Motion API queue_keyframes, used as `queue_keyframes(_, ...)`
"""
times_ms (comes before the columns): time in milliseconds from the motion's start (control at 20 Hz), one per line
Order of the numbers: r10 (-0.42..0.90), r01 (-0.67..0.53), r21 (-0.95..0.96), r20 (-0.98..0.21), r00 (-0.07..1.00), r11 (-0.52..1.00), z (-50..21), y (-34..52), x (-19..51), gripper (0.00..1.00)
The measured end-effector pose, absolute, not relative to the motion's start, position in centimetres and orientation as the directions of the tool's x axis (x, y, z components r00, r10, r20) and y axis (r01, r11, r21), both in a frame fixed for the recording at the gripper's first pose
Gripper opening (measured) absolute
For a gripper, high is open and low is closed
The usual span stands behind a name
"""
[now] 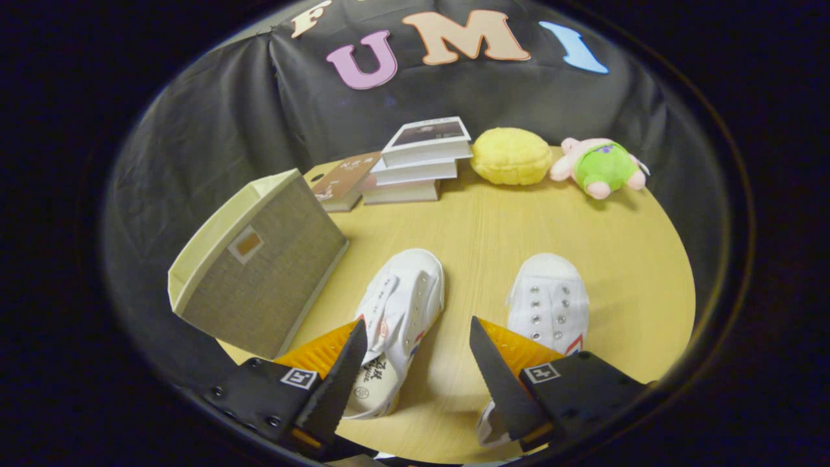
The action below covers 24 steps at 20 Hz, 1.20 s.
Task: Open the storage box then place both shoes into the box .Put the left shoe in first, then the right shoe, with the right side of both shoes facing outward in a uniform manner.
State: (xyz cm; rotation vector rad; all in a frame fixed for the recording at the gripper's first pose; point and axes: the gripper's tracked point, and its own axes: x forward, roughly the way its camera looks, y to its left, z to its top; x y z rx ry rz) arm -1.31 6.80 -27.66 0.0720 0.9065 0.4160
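Two white canvas shoes lie on the wooden table (493, 220), toes pointing away from me. The left shoe (401, 305) is tipped onto its side, its heel end by my left finger. The right shoe (548, 298) stands upright, and my right finger hides its heel. My gripper (418, 353) hovers open above the bare table between the two shoes, holding nothing. The storage box (259, 266), beige fabric with a small label window, lies tipped over to the left of the shoes with its cream-lined opening facing left and away.
At the back of the table stand a stack of books (421, 162) with one more book (343, 181) leaning beside it, a yellow plush (511, 155) and a pink and green plush toy (600, 167). Black cloth walls close the booth behind.
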Motion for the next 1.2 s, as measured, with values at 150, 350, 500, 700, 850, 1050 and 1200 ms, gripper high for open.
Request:
queue_keyframes(150, 0.38, -0.326, 0.241, -0.788, 0.484, 0.914, -29.6, 7.0, -2.5, 0.98)
queue_keyframes(350, 0.38, -0.294, 0.268, -0.81, 0.447, 0.918, -30.9, 7.3, -3.0, 0.79)
queue_keyframes(500, 0.387, -0.238, 0.311, -0.817, 0.427, 0.92, -31.2, 8.1, -3.2, 0.49)
queue_keyframes(700, 0.356, -0.15, 0.323, -0.837, 0.416, 0.934, -31.5, 8.4, -3.8, 0.14)
queue_keyframes(850, 0.363, -0.06, 0.374, -0.831, 0.421, 0.925, -31.3, 8.9, -3.5, 0.04)
queue_keyframes(1050, 0.368, -0.007, 0.405, -0.823, 0.433, 0.914, -30.1, 8.9, -3.4, 0.04)
queue_keyframes(1200, 0.369, 0.017, 0.424, -0.807, 0.461, 0.906, -28.9, 9.2, -2.7, 0.04)
